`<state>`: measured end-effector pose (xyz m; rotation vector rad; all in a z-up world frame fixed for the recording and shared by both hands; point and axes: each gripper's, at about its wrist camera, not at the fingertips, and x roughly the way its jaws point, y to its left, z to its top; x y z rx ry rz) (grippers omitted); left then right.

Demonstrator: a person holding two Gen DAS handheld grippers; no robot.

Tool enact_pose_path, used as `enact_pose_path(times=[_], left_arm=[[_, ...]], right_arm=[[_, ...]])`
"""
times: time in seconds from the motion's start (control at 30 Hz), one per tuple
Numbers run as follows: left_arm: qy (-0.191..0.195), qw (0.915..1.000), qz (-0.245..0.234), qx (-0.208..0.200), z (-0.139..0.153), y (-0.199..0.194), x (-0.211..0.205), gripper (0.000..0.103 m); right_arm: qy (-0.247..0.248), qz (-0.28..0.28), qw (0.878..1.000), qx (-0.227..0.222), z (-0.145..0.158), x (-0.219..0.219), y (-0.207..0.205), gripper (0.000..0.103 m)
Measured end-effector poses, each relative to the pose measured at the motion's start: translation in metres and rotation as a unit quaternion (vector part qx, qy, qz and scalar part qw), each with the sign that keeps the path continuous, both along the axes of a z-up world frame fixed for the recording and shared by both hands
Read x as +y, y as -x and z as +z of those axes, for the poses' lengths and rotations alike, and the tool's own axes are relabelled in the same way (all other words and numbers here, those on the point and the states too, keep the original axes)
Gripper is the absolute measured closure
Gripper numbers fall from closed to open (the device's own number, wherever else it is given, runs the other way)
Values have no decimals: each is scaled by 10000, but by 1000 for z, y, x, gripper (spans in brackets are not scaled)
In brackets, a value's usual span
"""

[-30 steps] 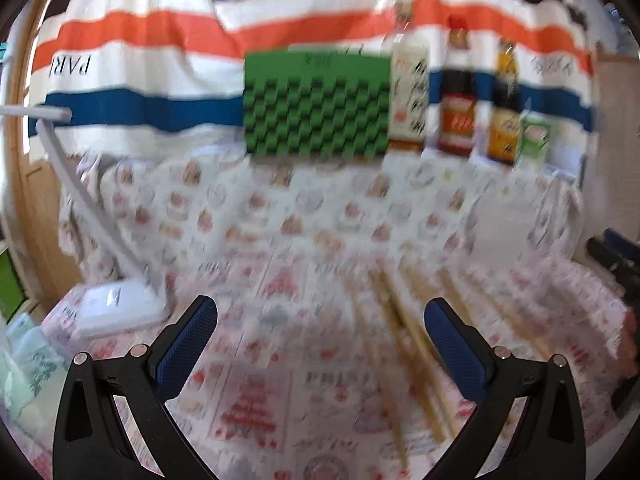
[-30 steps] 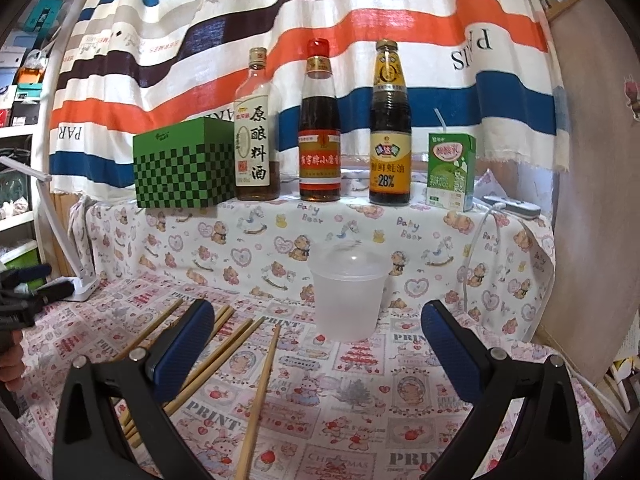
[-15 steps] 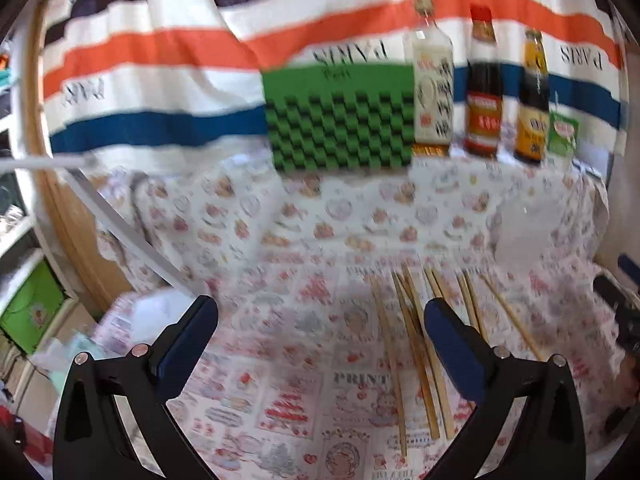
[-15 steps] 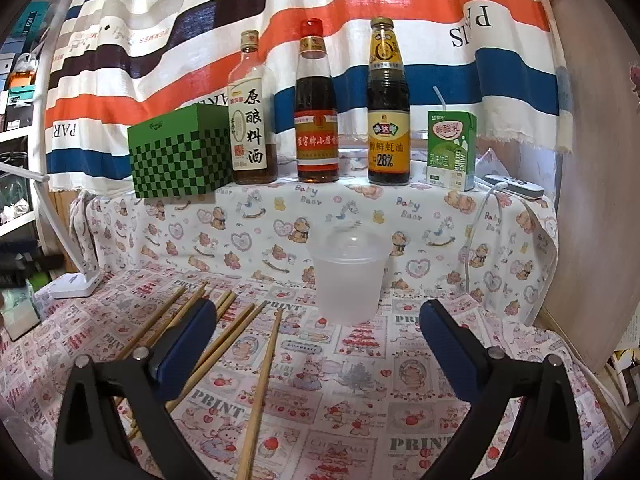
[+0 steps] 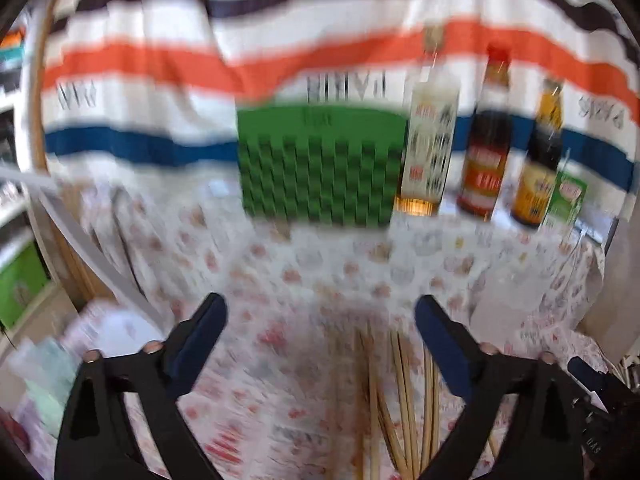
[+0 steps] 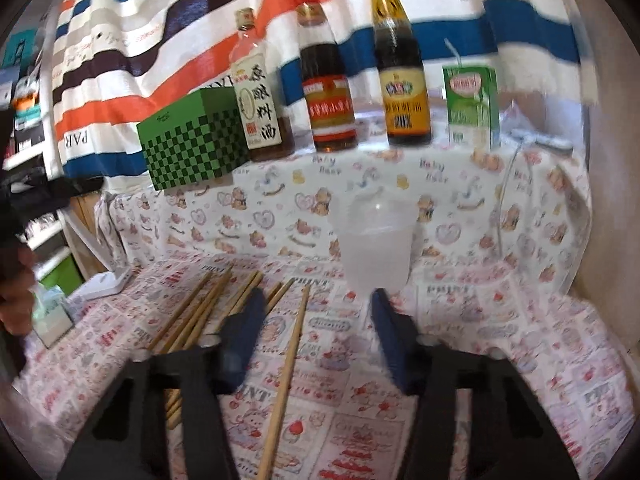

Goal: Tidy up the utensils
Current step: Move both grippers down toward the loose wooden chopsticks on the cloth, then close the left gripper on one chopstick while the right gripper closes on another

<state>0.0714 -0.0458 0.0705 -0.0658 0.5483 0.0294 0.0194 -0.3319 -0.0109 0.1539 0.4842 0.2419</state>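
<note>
I am holding my right gripper (image 6: 316, 324) low over the tablecloth (image 6: 500, 344). Its jaws are closing, with nothing pressed between the blue pads; one chopstick (image 6: 286, 368) is lying on the cloth under the gap, apart from the pads. This chopstick is a thin, pale wooden stick, and it is pointing away from me toward the cup (image 6: 374, 248). The other chopsticks (image 6: 200, 312) are lying in a loose fan to its left, the same light wood colour, some crossing each other. The cup is translucent, standing upright just behind them, in front of the cloth-covered step with the bottles (image 6: 332, 80).

My left gripper (image 5: 320, 340) is hanging above the cloth with the jaws wide apart but closing, and nothing is between them. In its blurred view the chopsticks (image 5: 400, 392) are lying below, toward the right finger.
</note>
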Motion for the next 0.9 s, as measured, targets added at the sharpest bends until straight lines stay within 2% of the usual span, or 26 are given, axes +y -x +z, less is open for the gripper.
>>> enact_pose_path(times=[0.03, 0.07, 0.13, 0.17, 0.27, 0.37, 0.47, 0.5, 0.7, 0.77, 0.9], left_arm=[[-12, 9998, -8, 208, -13, -8, -1, 24], [-57, 9990, -45, 441, -27, -15, -2, 27], [-245, 9943, -92, 1037, -52, -28, -7, 48], [-295, 9923, -113, 1196, -59, -30, -9, 52], [-275, 9895, -342, 1377, -71, -31, -12, 52], [-356, 9831, -17, 1797, -87, -39, -12, 68], [-834, 9783, -45, 1898, -97, -36, -24, 69], [-872, 9778, -93, 1904, -99, -34, -26, 69], [-723, 9767, -227, 2008, -109, -21, -18, 71], [-758, 9754, -180, 2062, -114, -19, -15, 75], [-908, 9753, -131, 2009, -119, -15, -16, 76]], right_arm=[[-65, 43, 9999, 87, -2, -1, -1, 72], [-123, 115, 9996, 206, -5, -1, -4, 74], [-164, 258, 9988, 391, -9, 2, -8, 74], [-154, 334, 9982, 473, -11, 4, -9, 74], [101, 480, 9965, 681, -20, 17, -12, 74], [403, 598, 9930, 932, -29, 28, -15, 73], [725, 637, 9875, 1249, -36, 38, -21, 73], [803, 657, 9854, 1352, -38, 40, -22, 72], [1221, 652, 9762, 1670, -46, 50, -21, 72], [1249, 635, 9741, 1776, -49, 50, -23, 72], [1431, 532, 9703, 1877, -54, 53, -23, 72]])
